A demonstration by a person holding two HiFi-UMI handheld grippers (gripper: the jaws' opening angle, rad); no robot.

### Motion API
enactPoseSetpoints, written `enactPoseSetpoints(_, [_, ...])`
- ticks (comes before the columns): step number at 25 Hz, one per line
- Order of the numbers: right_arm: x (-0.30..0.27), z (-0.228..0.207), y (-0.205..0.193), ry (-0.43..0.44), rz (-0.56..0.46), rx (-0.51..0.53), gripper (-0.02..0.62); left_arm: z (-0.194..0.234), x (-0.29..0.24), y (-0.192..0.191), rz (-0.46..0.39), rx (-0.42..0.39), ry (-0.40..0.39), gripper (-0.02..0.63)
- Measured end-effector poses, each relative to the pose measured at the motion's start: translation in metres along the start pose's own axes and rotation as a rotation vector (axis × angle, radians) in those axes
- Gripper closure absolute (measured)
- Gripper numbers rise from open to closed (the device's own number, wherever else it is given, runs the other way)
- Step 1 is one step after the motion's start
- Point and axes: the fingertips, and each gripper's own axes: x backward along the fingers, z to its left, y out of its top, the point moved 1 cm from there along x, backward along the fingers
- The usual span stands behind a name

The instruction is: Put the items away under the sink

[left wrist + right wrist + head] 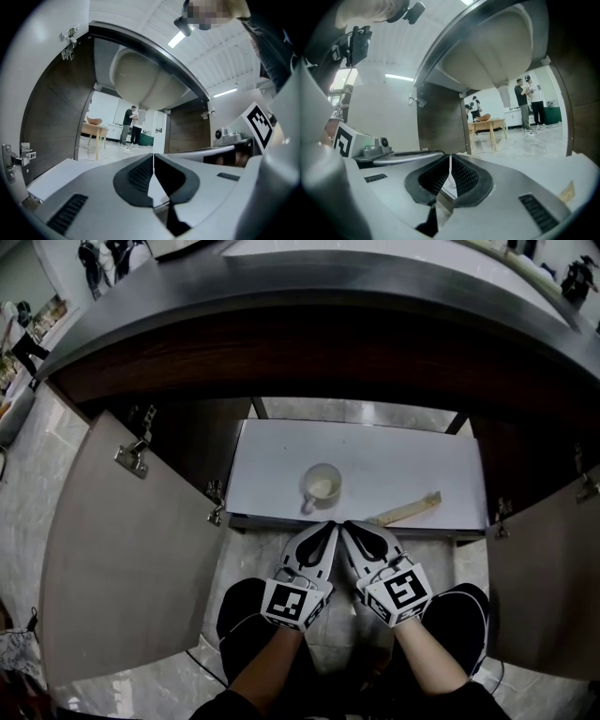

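Open cabinet under dark curved counter (309, 282); glossy marble-look floor (169, 685) in front. Both doors swung wide: left door (122, 559), right door (548, 587), metal hinges on inner edges. Pale rounded sink bowl (145, 79) bulges overhead inside. Flat white cabinet base (422, 451) holds round white mug (321, 486), mouth up, handle toward front. Pale flat stick-like piece (408, 511) lies right of mug, apart. Left gripper (330, 525) and right gripper (349, 525) side by side at base's front edge, pointing about level into cabinet. Each claw closed on nothing.
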Motion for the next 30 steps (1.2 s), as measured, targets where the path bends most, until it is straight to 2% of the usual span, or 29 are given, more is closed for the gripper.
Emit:
enactPoseSetpoints(8, [0.009,0.010,0.026,-0.011,-0.037,0.027,0.558,-0.003,0.002,0.032,-0.036,0.028,-0.011,0.597])
enactPoseSetpoints(18, [0.010,0.009,0.038,-0.012,-0.068,0.053,0.558,-0.004,0.000,0.040,-0.065,0.030,-0.007,0.597])
enactPoseSetpoints(23, [0.005,0.006,0.041,-0.017,-0.070,0.111,0.558,-0.002,0.000,0.038,-0.072,0.023,0.008,0.597])
enactPoseSetpoints(30, [-0.002,0.010,0.063,-0.002,-0.189,0.141,0.558,0.002,0.005,0.054,-0.137,-0.015,0.060,0.597])
